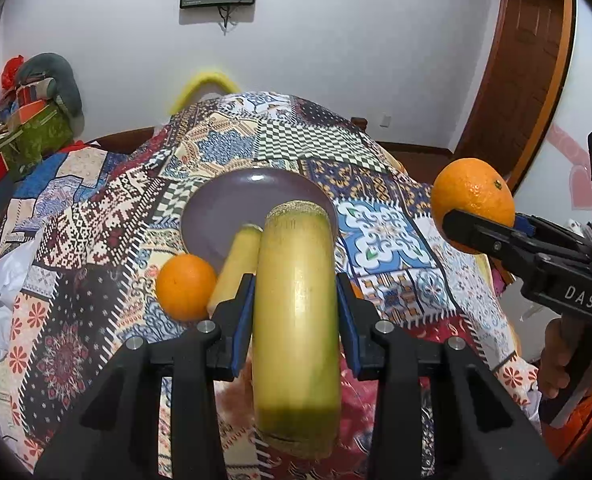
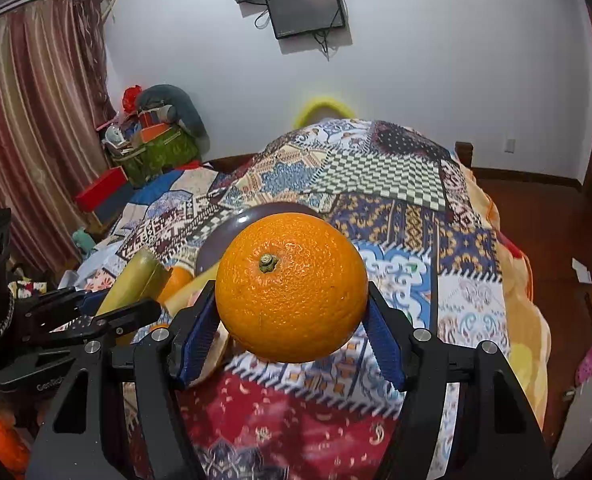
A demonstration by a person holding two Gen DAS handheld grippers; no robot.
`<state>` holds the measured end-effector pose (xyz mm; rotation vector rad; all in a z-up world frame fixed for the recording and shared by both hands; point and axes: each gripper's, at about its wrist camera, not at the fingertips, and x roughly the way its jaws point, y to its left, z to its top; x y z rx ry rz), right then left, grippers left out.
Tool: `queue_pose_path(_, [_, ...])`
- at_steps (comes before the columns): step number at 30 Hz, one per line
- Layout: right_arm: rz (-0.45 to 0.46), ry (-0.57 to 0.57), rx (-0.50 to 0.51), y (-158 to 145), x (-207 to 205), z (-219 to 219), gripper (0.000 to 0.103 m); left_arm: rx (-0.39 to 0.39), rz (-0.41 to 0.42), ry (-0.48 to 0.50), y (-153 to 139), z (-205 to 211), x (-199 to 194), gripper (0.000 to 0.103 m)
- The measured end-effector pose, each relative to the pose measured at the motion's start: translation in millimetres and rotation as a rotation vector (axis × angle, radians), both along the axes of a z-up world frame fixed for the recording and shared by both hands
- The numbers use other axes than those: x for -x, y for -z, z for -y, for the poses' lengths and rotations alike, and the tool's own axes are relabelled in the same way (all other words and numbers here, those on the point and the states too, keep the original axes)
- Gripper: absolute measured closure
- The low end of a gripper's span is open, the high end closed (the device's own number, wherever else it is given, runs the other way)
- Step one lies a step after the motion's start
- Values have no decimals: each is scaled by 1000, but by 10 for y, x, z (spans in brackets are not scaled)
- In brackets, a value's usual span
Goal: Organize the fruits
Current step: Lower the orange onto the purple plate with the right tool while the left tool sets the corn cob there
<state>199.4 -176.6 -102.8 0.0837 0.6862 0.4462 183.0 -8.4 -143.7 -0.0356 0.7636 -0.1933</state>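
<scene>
My left gripper [image 1: 296, 296] is shut on a thick yellow-green cane piece [image 1: 296, 320] and holds it above the patterned cloth, just in front of a purple plate [image 1: 232, 204]. A second, thinner cane piece [image 1: 238, 264] lies against the plate's near rim, with an orange [image 1: 185, 286] beside it on the cloth. My right gripper [image 2: 292, 316] is shut on a large orange [image 2: 292, 286] held in the air; it also shows at the right of the left wrist view [image 1: 472, 204]. The plate's rim [image 2: 232, 232] shows behind that orange.
The patchwork cloth [image 1: 376, 232] covers a bed that drops off at the right to a wooden floor [image 2: 536, 216]. Boxes and bags [image 1: 28, 128] are piled at the back left, by a curtain [image 2: 28, 120]. A wooden door [image 1: 528, 72] stands at the right.
</scene>
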Motion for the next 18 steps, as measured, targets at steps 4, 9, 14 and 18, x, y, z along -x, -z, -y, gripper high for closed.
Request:
queue_pose_path(4, [12, -2, -1, -33, -105, -55, 38, 7, 20, -15, -45, -78, -117, 65])
queue_pose_path(9, [20, -6, 2, -37, -237, -146, 38, 10, 41, -35, -104, -166, -289, 65])
queue_pose_path(14, [23, -17, 11, -20, -401, -233, 38, 3, 55, -62, -119, -280, -518, 65])
queue_pose_path(18, [30, -22, 20, -16, -536, -285, 38, 7, 48, -81, -86, -381, -716, 65])
